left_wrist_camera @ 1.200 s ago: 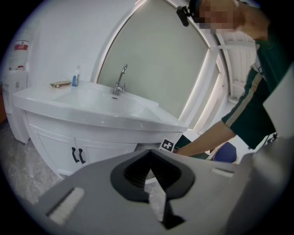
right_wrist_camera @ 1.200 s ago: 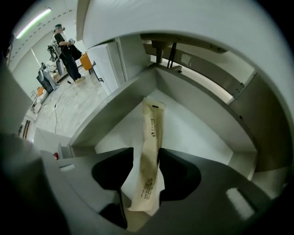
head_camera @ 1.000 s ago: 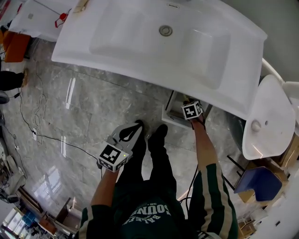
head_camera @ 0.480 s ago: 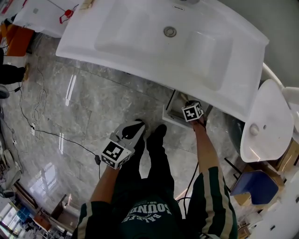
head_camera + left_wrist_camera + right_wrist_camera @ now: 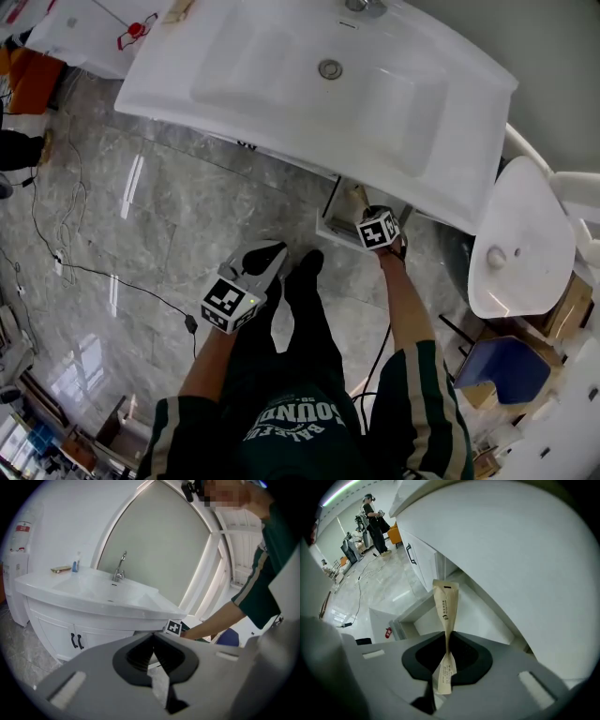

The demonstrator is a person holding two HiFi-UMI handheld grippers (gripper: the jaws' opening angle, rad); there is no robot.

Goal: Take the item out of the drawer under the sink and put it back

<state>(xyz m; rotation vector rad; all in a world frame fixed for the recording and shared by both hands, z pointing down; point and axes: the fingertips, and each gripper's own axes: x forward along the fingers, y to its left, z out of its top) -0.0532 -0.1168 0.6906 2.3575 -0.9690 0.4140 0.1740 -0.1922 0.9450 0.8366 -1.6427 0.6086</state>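
A long tan paper packet [image 5: 446,604] hangs pinched at its lower part between the pads of my right gripper [image 5: 449,641], which has just closed on it and points steeply down. Below it lies the open white drawer [image 5: 417,613], under the sink's underside [image 5: 511,550]. In the head view the right gripper [image 5: 375,223] sits over the drawer [image 5: 336,223] at the front edge of the white sink [image 5: 319,75]. My left gripper [image 5: 267,255] hovers over the floor to the left of the person's legs. Its jaws [image 5: 153,634] meet at the tips with nothing between them.
A white toilet [image 5: 511,244] stands right of the sink, with a blue seat [image 5: 506,366] nearer. A black cable [image 5: 94,272] trails over the marble floor. Cabinet doors with black handles [image 5: 75,641] sit left of the drawer. A person [image 5: 375,522] stands far off.
The right gripper has come up a little at the drawer with the packet. The left gripper has stayed where it was. The head view has shifted slightly.
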